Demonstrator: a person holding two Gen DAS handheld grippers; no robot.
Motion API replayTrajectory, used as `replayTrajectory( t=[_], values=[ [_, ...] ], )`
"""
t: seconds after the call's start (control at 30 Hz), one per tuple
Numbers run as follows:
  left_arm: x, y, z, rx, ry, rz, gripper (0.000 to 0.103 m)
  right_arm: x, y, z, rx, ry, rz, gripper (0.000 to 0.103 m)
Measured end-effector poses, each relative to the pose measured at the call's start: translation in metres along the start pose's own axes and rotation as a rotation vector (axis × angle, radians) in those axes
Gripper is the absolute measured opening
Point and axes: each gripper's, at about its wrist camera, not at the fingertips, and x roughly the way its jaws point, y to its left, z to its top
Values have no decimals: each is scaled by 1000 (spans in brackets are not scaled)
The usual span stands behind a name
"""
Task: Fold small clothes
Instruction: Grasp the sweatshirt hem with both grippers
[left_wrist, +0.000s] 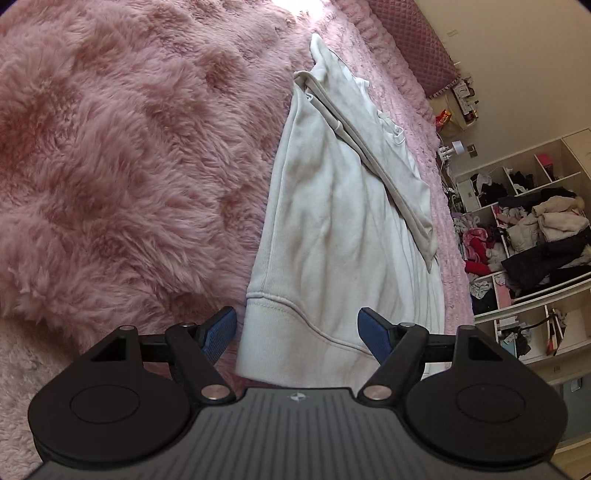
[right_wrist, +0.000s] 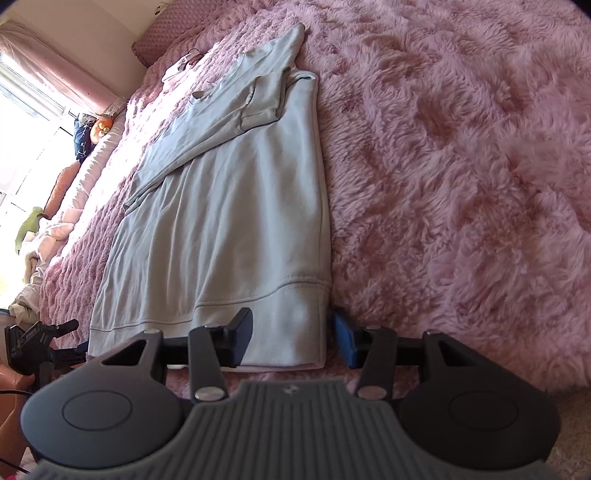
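Note:
A white hooded sweatshirt (left_wrist: 332, 229) lies flat on a fluffy pink blanket (left_wrist: 129, 166), sides folded in, one sleeve (left_wrist: 384, 162) laid across its back. My left gripper (left_wrist: 297, 330) is open, its jaws standing either side of the ribbed hem's left corner. In the right wrist view the same sweatshirt (right_wrist: 229, 221) looks pale blue-grey. My right gripper (right_wrist: 293, 339) is open around the hem's right corner. The left gripper (right_wrist: 40, 343) shows at the far left beside the hem.
The pink blanket (right_wrist: 461, 166) spreads wide to the garment's sides. Open shelves stuffed with clothes (left_wrist: 535, 236) stand at the right. A quilted headboard (left_wrist: 424, 44) is at the far end. A bright window with pink curtains (right_wrist: 37, 74) and piled bedding (right_wrist: 44, 229) lie to the left.

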Motion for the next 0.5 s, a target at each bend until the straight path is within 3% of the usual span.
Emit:
replayTrajectory(
  t=[0.07, 0.23, 0.37, 0.5],
  values=[
    [4, 2, -1, 0, 24, -1, 87, 0, 0, 0, -2, 9, 7, 45],
    [11, 14, -5, -76, 19, -129, 87, 1, 2, -2, 14, 3, 53, 42],
    [25, 12, -4, -70, 31, -75, 87, 5, -4, -1, 52, 16, 62, 42],
    [28, 9, -3, -71, 34, -90, 87, 6, -6, -1, 52, 18, 44, 37]
  ],
)
